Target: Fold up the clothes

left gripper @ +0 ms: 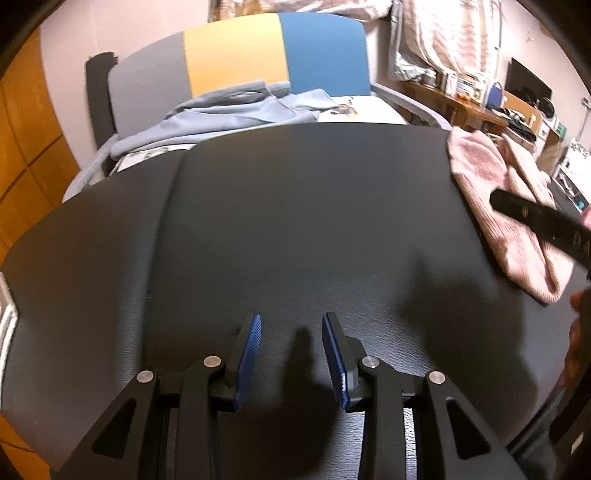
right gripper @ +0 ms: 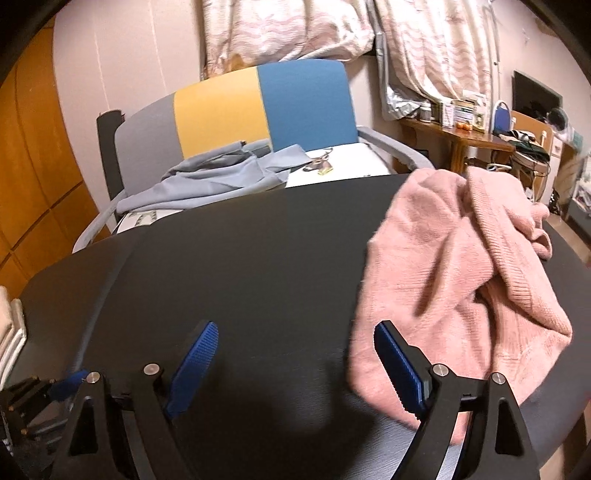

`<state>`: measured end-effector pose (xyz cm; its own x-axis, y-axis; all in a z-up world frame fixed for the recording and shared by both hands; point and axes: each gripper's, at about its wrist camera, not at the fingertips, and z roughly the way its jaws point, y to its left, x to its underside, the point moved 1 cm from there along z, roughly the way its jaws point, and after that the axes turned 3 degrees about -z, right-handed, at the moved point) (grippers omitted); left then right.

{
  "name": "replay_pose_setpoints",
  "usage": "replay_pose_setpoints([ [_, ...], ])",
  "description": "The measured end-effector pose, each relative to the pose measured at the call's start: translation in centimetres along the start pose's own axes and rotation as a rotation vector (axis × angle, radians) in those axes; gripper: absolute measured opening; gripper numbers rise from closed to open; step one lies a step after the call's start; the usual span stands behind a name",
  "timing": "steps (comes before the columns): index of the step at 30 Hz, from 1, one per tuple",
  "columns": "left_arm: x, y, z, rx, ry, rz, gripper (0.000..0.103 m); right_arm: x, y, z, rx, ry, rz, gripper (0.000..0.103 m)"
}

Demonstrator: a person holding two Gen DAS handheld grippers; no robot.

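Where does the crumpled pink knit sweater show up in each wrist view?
Left wrist: crumpled pink knit sweater at the right edge on the black table, partly crossed by the right gripper's dark body.
Right wrist: sweater fills the right half, just beyond the open right gripper.
Shared landmark: grey, yellow and blue chair back behind the table.

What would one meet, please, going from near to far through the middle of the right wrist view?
Right tool → black table → light blue garment → grey, yellow and blue chair back → patterned curtain.
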<state>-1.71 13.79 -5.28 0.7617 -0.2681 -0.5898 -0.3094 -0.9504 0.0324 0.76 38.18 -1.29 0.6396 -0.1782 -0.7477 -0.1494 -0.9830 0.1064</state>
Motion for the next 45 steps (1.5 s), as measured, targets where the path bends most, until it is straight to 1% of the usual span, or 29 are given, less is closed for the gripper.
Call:
replay_pose_setpoints([
  [2,0.3,-0.7,0.4,0.0,0.001,0.026,0.035,-0.1,-1.3,-0.1,0.036,-0.006,0.007,0.087],
  [8,0.8,-2.5,1.7,-0.001,0.014,0.094,0.035,-0.8,-6.5,-0.1,0.225,-0.003,0.012,0.087],
  [10,0.5,-3.0,2.0,-0.004,0.001,0.116,0.035,-1.1,-8.7,0.0,0.281,0.003,0.025,0.087],
  [12,0.4,-3.6,2.1,0.01,0.001,0.137,0.035,-1.5,-10.7,0.2,0.334,0.009,0.033,0.087],
  [15,0.2,-4.2,2.1,0.04,0.007,0.158,0.035,-1.9,-13.7,1.3,0.425,0.055,0.033,0.087],
  [17,0.2,-4.4,2.1,0.054,0.011,0.173,0.035,-1.9,-15.8,2.3,0.456,0.096,0.047,0.087],
  [21,0.1,-5.1,2.0,0.045,0.008,0.207,0.035,-0.2,-17.9,4.6,0.454,0.182,0.076,0.088],
  [25,-1.0,-5.7,2.3,0.068,0.015,0.209,0.035,0.6,-17.2,5.2,0.493,0.181,-0.008,0.092],
  [27,-2.3,-6.8,2.5,0.081,0.018,0.226,0.035,0.6,-17.3,5.2,0.483,0.184,0.002,0.094],
  [29,-3.9,-8.5,2.3,0.09,-0.003,0.257,0.035,0.6,-17.7,5.0,0.459,0.178,0.027,0.093],
  [31,-5.5,-10.8,1.8,0.107,-0.045,0.302,0.035,0.8,-18.2,4.4,0.441,0.149,0.057,0.087],
  [33,-6.7,-13.7,1.3,0.129,-0.093,0.362,0.035,1.1,-18.8,3.7,0.419,0.115,0.091,0.064],
  [35,-7.7,-16.9,0.9,0.149,-0.139,0.425,0.035,1.2,-19.2,2.7,0.388,0.083,0.126,0.053],
  [36,-8.0,-18.3,1.0,0.153,-0.152,0.452,0.035,1.4,-19.4,2.4,0.376,0.072,0.137,0.051],
  [38,-8.5,-21.3,1.3,0.162,-0.176,0.505,0.035,1.6,-19.5,2.4,0.362,0.062,0.132,0.051],
  [41,-9.0,-25.3,2.2,0.192,-0.179,0.569,0.035,1.9,-19.9,2.3,0.334,0.044,0.147,0.051],
  [45,-9.5,-27.3,4.4,0.159,-0.144,0.596,0.036,2.0,-20.0,2.6,0.319,0.032,0.156,0.052],
])
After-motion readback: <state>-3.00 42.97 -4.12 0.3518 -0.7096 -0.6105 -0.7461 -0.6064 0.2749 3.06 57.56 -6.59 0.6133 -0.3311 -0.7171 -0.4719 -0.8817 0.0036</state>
